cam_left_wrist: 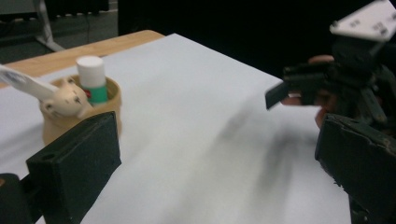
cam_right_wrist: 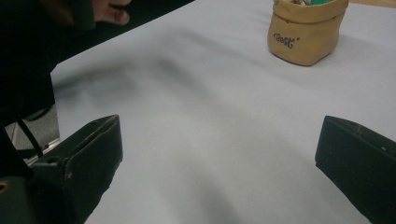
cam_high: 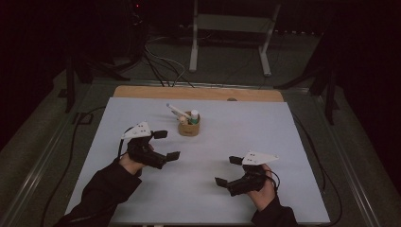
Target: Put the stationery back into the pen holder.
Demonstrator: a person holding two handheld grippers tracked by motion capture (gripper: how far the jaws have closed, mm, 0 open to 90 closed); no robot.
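Observation:
A small tan fabric pot [cam_high: 188, 127] stands on the pale mat [cam_high: 265, 127], a little beyond the centre. It holds a white-capped glue stick [cam_left_wrist: 91, 77], a pen topped with a small figure [cam_left_wrist: 63, 100] and a white pen [cam_high: 174, 110]. My left gripper [cam_high: 167, 144] hovers just left of and nearer than the pot, open with nothing between its jaws. My right gripper [cam_high: 228, 170] is low over the mat's near right part, also open and holding nothing. The pot [cam_right_wrist: 306, 35] lies far ahead in the right gripper view.
The mat covers a wooden table whose bare far edge [cam_high: 198, 92] shows. Beyond it stand a white metal frame [cam_high: 231, 33] and cables on the floor. Cables trail off both sides of the table. The right gripper's grey plate [cam_left_wrist: 369, 21] shows across from my left gripper [cam_left_wrist: 215, 140].

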